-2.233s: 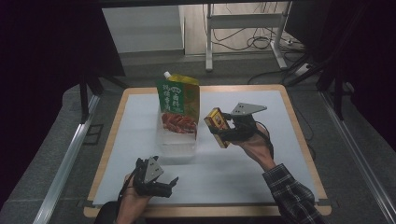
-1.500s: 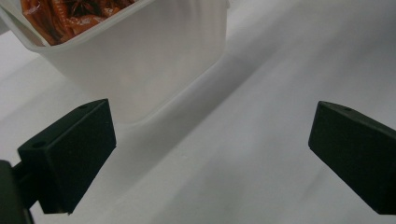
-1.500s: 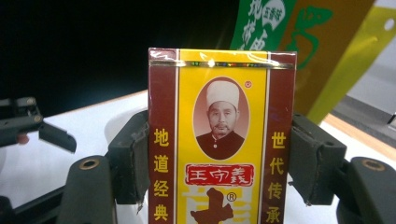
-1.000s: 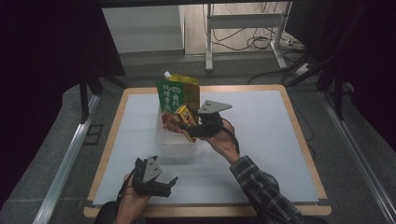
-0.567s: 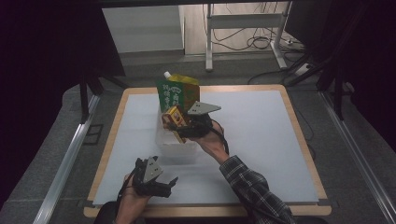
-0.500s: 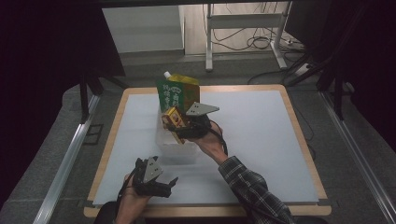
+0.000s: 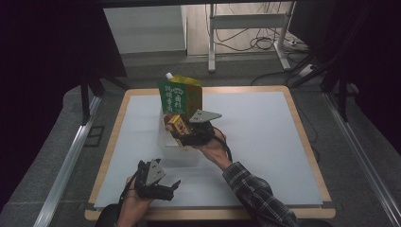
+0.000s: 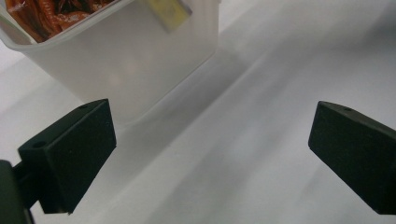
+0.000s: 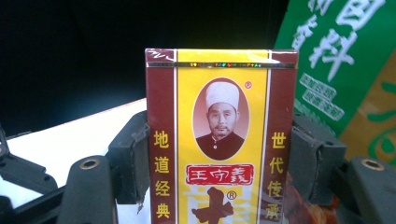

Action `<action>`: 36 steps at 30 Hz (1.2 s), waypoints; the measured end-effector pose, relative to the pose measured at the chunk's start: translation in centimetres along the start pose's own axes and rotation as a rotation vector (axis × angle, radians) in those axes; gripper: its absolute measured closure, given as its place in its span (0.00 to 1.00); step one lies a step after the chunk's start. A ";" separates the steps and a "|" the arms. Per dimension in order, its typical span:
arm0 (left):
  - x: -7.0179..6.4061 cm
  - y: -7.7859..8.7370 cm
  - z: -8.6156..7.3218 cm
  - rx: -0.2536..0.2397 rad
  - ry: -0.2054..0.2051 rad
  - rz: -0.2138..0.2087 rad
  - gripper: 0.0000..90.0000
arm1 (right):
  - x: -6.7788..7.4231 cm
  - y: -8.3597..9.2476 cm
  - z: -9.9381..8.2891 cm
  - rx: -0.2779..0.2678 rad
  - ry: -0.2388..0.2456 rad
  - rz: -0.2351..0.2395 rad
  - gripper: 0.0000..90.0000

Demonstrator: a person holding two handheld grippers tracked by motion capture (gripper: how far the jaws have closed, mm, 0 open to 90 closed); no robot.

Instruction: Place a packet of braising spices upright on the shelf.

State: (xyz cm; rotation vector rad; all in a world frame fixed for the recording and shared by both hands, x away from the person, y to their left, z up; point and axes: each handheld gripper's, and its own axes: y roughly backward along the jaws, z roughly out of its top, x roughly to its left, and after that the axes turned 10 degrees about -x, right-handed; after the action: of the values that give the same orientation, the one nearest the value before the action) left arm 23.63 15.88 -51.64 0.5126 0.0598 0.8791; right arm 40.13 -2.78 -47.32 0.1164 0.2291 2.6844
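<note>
High view shows the right gripper point(image 7: 182, 133) over the clear plastic tub point(image 7: 182, 153) near the middle of the white table point(image 7: 265, 142), its jaws clamped on the two long sides of a small yellow and dark red box point(image 7: 176, 125). Right gripper view has that box point(image 9: 219, 140) upright between the black jaws, which press on both of its edges at a middling width, with a printed portrait and red characters facing the camera. Just behind the box stands a green and yellow pouch point(image 7: 180, 94) with a white spout at its top corner; the pouch point(image 9: 345, 70) rises close at the right of the box, and the two look near enough to touch, though I cannot tell. The left gripper point(image 7: 171, 189) rests low near the front edge of the table, well apart from the tub. Left gripper view shows its jaws spread wide with nothing between them, over bare table, and the tub point(image 8: 130, 65) ahead with red-brown contents inside
</note>
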 end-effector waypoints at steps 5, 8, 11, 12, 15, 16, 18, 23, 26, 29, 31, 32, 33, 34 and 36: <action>-0.1 -0.1 0.0 0.005 -0.006 -0.001 0.00 | -0.2 0.6 -0.5 0.039 -0.004 -0.010 0.36; -0.1 -0.1 0.0 0.006 -0.008 -0.002 0.01 | -0.1 0.8 -0.9 0.068 0.013 -0.022 0.36; -0.2 -0.2 0.0 0.007 -0.009 -0.002 0.01 | 0.0 1.1 -1.5 0.097 0.034 -0.033 0.36; -0.2 -0.2 0.0 0.008 -0.009 -0.003 0.01 | 0.0 1.2 -1.6 0.091 0.027 -0.035 0.36; -0.2 -0.2 0.0 0.010 -0.016 -0.002 0.01 | -0.2 1.5 -1.8 0.100 0.004 -0.043 0.36; -0.3 -0.2 0.0 0.010 -0.014 -0.002 0.01 | -0.2 1.6 -1.9 0.104 0.008 -0.044 0.36; -0.3 -0.2 0.0 0.009 -0.008 -0.004 0.01 | -0.2 1.6 -2.0 0.112 0.003 -0.046 0.36; -0.3 -0.2 0.0 0.007 -0.010 -0.004 0.01 | -0.2 1.7 -2.1 0.129 0.001 -0.049 0.36; -0.3 -0.2 0.0 0.006 -0.010 -0.003 0.01 | -0.2 1.8 -1.9 0.138 0.005 -0.052 0.35; -0.2 -0.2 0.0 0.006 -0.013 0.001 0.01 | -0.2 1.6 -1.7 0.155 0.026 -0.048 0.32; -0.2 -0.2 0.0 0.009 -0.020 0.000 0.01 | -0.1 1.6 -1.5 0.167 0.059 -0.037 0.27; -0.2 -0.2 0.0 0.009 -0.017 0.000 0.01 | -0.1 1.6 -1.4 0.166 0.068 -0.034 0.23; -0.2 -0.2 0.0 0.009 -0.018 0.000 0.01 | -0.1 1.7 -1.2 0.161 0.073 -0.027 0.20; -0.2 -0.2 0.0 0.009 -0.018 0.000 0.01 | -0.2 1.8 -1.0 0.157 0.081 -0.027 0.18; -0.3 -0.2 0.0 0.006 -0.016 0.000 0.01 | -0.2 2.0 -0.7 0.171 0.086 -0.034 0.13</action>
State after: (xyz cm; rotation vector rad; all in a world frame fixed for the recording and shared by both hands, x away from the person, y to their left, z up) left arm 23.60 15.56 -51.77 0.5252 0.0480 0.8748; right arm 39.40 -4.68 -47.62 0.0485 0.4830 2.6358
